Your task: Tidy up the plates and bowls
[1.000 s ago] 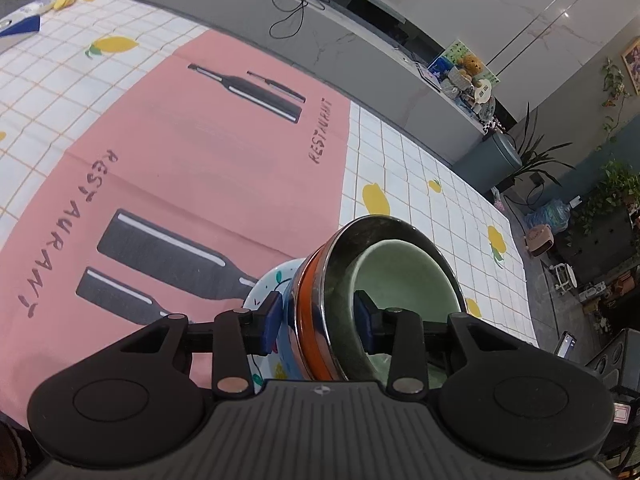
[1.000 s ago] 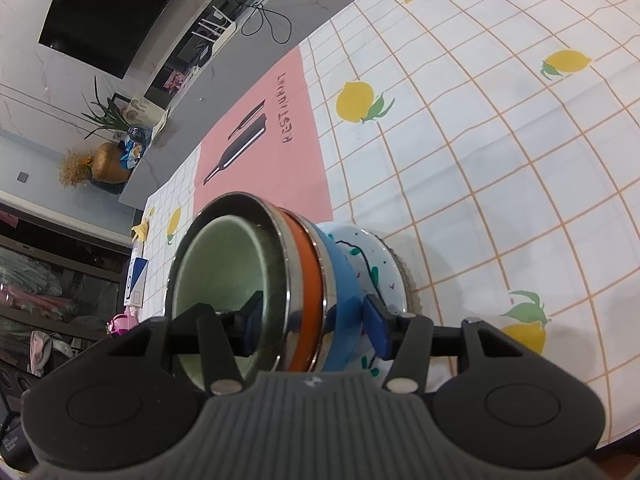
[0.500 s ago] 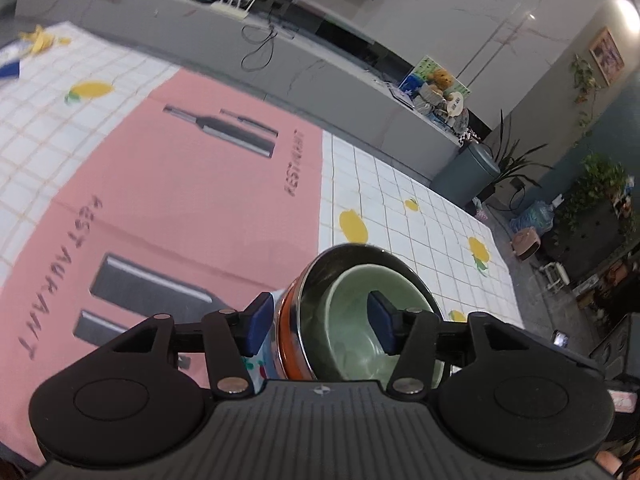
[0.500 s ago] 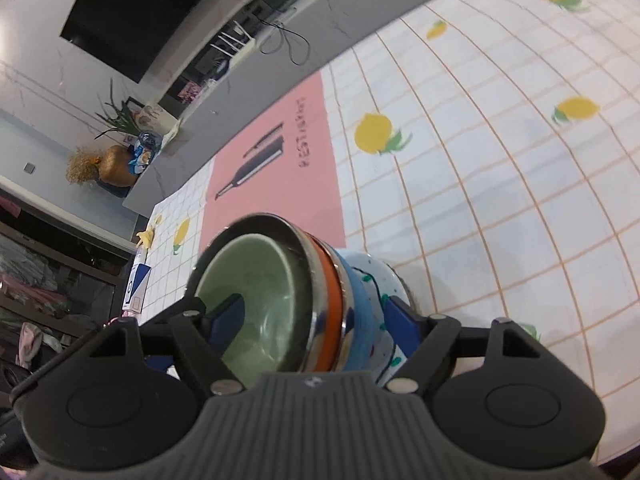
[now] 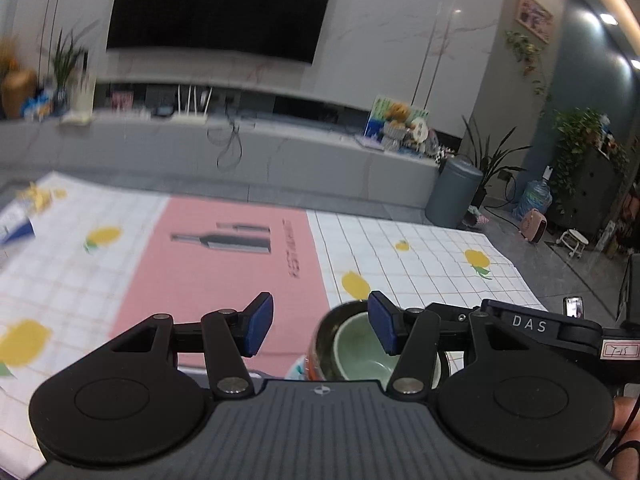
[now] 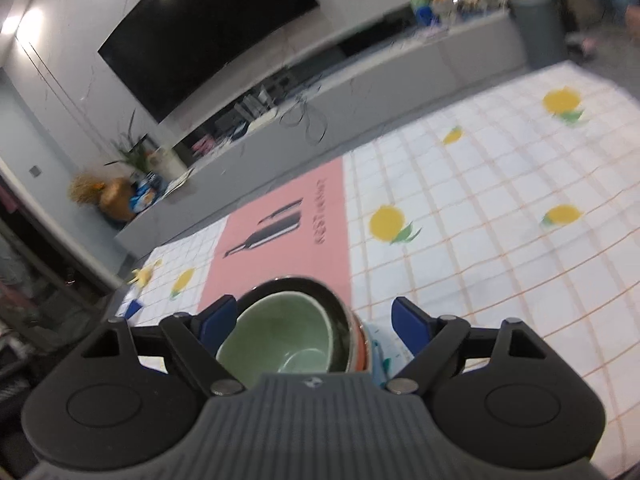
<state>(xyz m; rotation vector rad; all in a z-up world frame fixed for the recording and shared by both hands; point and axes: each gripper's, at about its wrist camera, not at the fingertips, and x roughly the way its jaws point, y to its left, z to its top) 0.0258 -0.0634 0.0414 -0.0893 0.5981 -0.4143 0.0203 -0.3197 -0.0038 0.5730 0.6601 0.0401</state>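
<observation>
Bowls (image 6: 288, 336) sit nested on your "RESTAURANT" mat (image 5: 224, 264). Your left gripper (image 5: 320, 324) and right gripper (image 6: 316, 316), marked "DAS", gape wide, holding nothing.

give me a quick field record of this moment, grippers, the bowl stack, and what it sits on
left gripper: open, holding nothing
right gripper: open, fingers either side of the stack, not touching
green bowl: innermost, nested in the steel bowl
steel bowl: orange outer band, around the green bowl
patterned dish: blue and white, lowest in the stack
tablecloth: lemon grid print with pink panel, under the stack
</observation>
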